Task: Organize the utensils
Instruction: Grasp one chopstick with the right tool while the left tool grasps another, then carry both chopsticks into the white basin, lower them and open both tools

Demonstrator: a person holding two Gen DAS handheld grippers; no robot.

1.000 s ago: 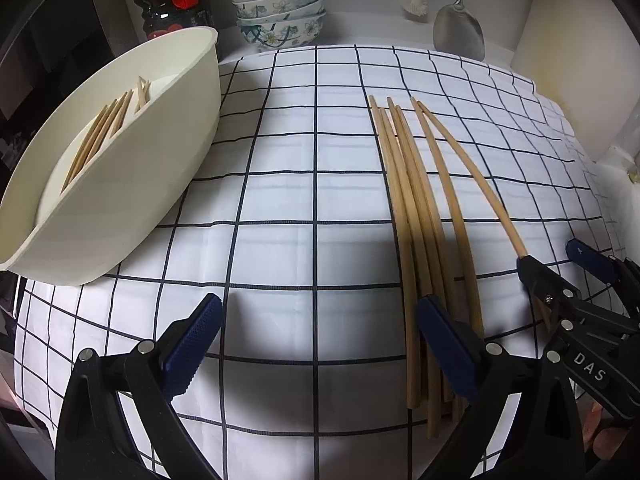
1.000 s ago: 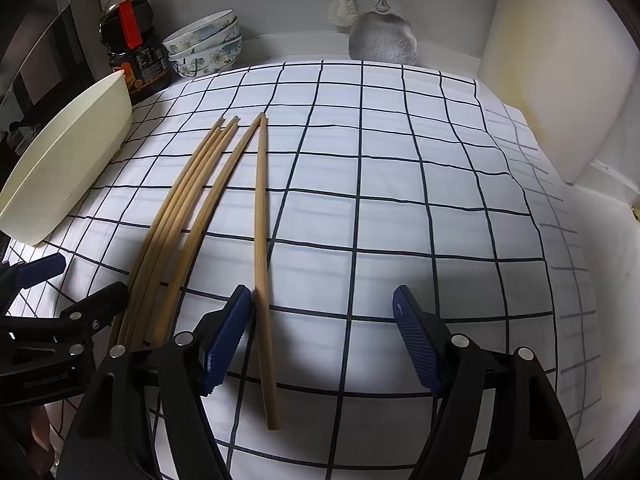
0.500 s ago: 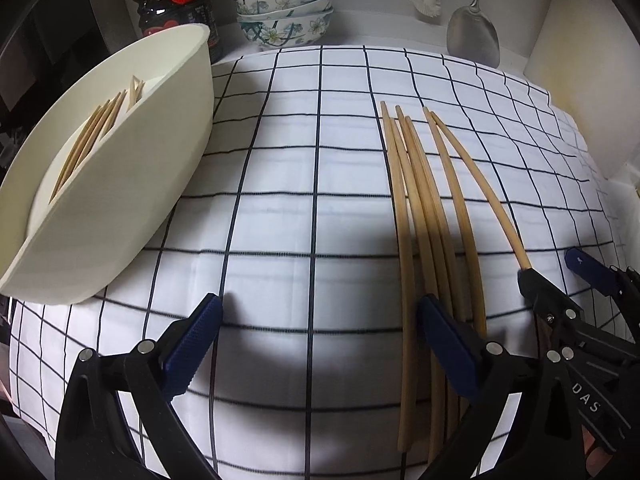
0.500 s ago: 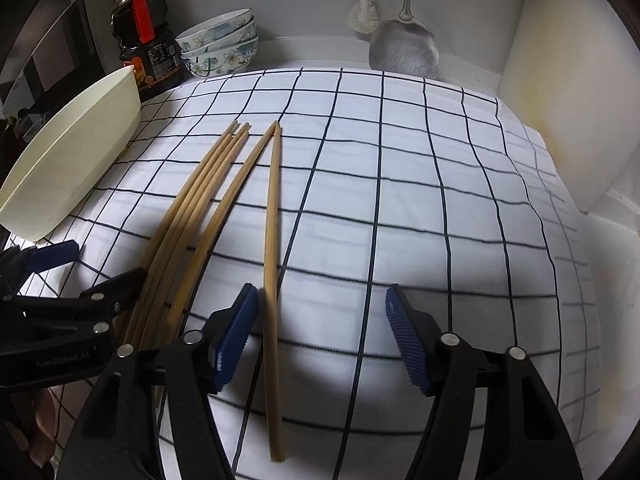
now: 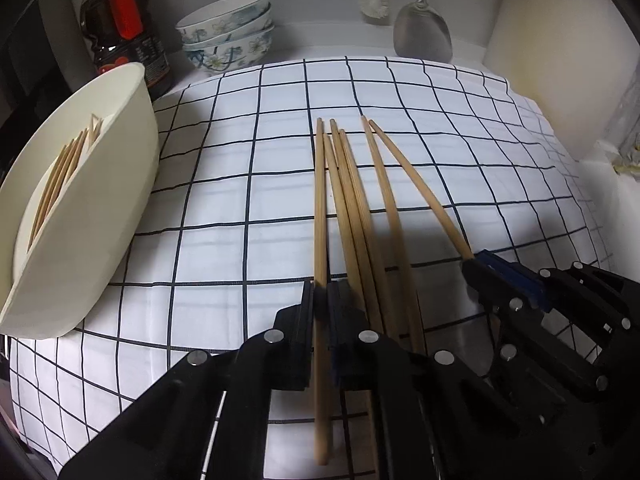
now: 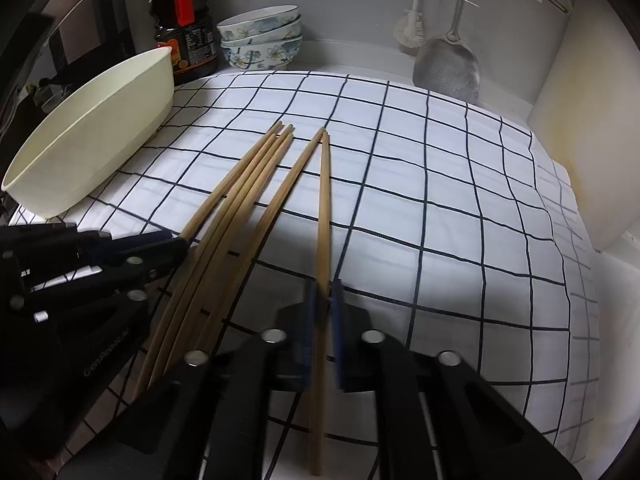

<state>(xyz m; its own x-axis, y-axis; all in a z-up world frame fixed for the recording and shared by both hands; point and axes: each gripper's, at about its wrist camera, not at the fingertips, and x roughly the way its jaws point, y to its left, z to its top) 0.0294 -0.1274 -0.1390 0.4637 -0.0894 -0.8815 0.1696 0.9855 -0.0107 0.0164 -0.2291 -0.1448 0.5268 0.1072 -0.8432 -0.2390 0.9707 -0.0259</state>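
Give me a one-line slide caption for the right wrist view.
Right gripper shut on the rightmost chopstick on the checked cloth; left gripper pinches another beside the cream bowl.

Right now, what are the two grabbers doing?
Left gripper: just closed on the leftmost chopstick.
Right gripper: just closed on the rightmost chopstick.

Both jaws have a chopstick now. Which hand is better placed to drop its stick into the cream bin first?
Probably left. The left gripper sits nearer the cream bin; the right gripper, holding the far-side chopstick, would have to cross over it.
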